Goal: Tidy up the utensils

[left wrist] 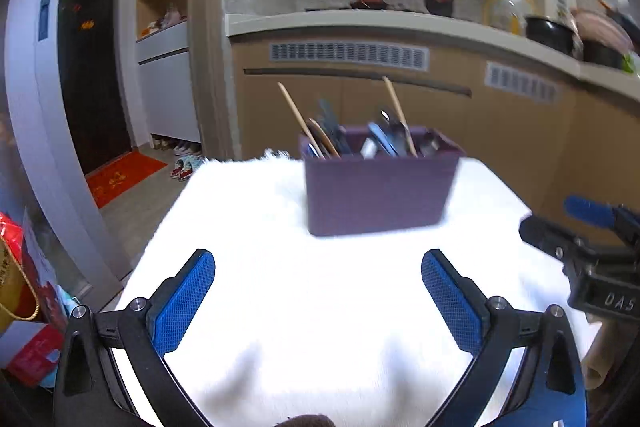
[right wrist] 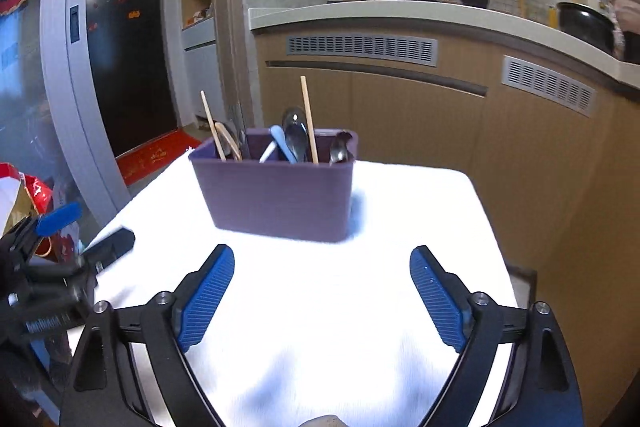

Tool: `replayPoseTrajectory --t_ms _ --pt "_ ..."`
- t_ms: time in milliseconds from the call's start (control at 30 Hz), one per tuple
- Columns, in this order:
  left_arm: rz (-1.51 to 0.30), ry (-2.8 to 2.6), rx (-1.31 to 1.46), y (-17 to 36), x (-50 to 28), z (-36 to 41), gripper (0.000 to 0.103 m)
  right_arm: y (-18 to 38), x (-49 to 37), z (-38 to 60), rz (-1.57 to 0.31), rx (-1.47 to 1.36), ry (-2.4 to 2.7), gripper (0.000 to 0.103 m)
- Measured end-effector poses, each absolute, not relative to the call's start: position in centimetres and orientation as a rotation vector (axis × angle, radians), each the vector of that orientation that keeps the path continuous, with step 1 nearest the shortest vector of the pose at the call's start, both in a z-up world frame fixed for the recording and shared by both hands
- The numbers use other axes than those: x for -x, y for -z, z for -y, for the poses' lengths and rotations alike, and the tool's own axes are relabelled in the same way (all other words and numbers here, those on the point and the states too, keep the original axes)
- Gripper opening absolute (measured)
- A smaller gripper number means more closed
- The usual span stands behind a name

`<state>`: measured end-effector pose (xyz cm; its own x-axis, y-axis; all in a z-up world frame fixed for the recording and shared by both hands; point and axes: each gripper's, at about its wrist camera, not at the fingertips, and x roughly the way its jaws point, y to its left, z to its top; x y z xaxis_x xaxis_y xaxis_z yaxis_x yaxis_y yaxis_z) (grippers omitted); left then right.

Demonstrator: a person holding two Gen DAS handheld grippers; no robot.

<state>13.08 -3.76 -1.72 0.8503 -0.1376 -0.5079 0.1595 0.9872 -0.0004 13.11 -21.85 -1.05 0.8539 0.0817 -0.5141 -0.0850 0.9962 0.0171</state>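
Both claws stood spread wide with nothing between their pads: the left claw (left wrist: 318, 301) and the right claw (right wrist: 322, 297) each hung over bare white cloth (right wrist: 320, 347) covering the counter. The purple box (right wrist: 276, 195) sat ahead of both claws, well apart from the fingertips, a little to the right of centre for the left claw and a little left of centre for the right.

By the look of it the sorting was nearly or wholly finished, since no loose piece showed on the cloth near either claw. If the step in hand was backing off after a drop, it was best done level and straight back, so that no finger caught the tall handles sticking above the rim. A check of the cloth for strays would have been sensible, though glare washed it out.

The box was a matte, finely ribbed plastic tub with rounded corners and an inner divider. In it stood two pale wooden chopsticks (right wrist: 309, 119), a polished metal spoon (right wrist: 295, 135), a light blue plastic spoon (right wrist: 282, 143) and a darker metal piece (right wrist: 339, 149) at the right end. The claw pads (right wrist: 208, 301) were blue and ridged, on black arms. The cloth looked soft and fluffy.
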Motion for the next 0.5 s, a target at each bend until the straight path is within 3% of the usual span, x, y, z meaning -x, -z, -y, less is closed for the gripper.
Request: replayPoseTrajectory --t_ms 300,500 --pt "-0.463 0.077 -0.087 1.1 -9.0 4.9 0.103 2.5 -7.3 22.1 -0.506 -0.063 0.016 0.095" --pt "-0.521 0.088 -0.052 1.4 -9.3 4.4 0.103 1.9 -5.8 21.8 -0.463 -0.012 0.053 0.098"
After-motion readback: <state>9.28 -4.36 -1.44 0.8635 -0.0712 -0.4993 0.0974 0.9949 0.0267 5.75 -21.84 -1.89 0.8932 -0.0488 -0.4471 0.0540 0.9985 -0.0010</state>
